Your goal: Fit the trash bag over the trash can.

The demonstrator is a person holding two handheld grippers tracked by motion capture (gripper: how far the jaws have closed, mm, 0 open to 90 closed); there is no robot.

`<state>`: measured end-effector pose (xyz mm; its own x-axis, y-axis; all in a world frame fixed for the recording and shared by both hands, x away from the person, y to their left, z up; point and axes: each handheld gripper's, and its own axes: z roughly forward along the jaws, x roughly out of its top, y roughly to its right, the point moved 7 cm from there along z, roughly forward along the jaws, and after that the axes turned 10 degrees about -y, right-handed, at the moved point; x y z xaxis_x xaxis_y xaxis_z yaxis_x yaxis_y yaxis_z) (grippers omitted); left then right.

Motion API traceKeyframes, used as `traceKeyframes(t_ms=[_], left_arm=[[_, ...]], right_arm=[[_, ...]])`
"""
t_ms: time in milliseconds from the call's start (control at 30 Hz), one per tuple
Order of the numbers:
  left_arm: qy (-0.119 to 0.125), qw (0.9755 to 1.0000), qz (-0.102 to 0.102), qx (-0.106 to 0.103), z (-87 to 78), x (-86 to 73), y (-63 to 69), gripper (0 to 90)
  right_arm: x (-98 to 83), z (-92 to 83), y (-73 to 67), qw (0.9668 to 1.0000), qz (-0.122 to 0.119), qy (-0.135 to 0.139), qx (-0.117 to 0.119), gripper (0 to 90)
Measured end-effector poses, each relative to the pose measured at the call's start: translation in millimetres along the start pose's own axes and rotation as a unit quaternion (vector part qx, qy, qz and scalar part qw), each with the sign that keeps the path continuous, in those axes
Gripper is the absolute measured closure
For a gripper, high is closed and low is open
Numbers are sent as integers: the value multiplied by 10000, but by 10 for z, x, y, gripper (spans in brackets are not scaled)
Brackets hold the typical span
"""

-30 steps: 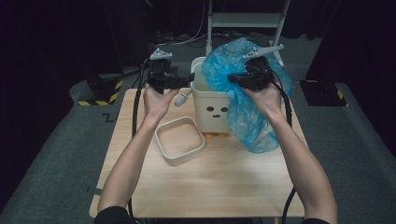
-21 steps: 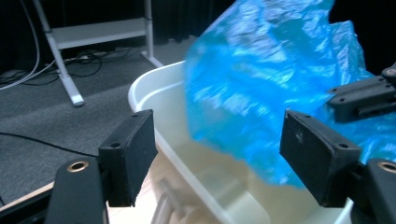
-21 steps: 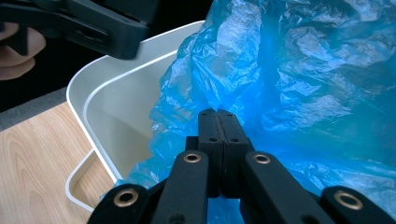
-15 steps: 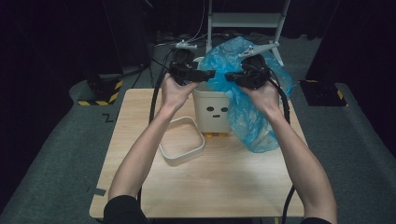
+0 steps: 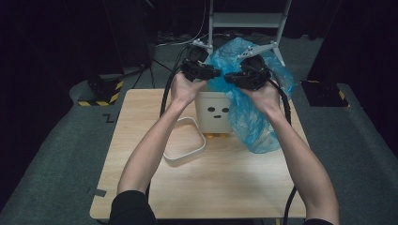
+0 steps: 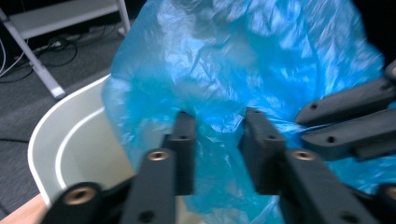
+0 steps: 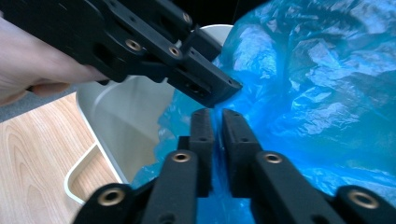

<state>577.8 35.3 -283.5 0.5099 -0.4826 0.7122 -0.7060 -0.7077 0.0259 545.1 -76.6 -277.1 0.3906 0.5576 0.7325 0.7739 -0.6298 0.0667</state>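
Blue plastic bag [image 5: 256, 105]: draped over the far-right rim of the white bin [image 5: 213, 112]. Right claw [image 7: 217, 121]: clamped on bag film, jaws just easing apart. Left claw [image 6: 217, 128]: jaws apart, just closing, bag film between them, beside the right claw above the bin.

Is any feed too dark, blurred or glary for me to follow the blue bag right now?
High view: table well lit, surroundings dark, blue bag clear. Left gripper view: soft and blurred overall, bag smeared, pale sheen on its folds. Right gripper view: sharpest; bag creases crisp with mild glare, bin readable.
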Motion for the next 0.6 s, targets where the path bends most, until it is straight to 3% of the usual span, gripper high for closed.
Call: traceKeyframes(t_ms=[200,433,600], left_arm=[[-100,9996,141,212,-13,-10,-43,885],[44,9991,26,409,-165,45,-185,896],[69,9985,-37,550,-228,70,-256,896]], right_arm=[[18,-135,36,9997,87,198,-116,583],[1,-454,136,9969,209,625,-420,490],[-114,-584,163,9973,218,537,-458,454]])
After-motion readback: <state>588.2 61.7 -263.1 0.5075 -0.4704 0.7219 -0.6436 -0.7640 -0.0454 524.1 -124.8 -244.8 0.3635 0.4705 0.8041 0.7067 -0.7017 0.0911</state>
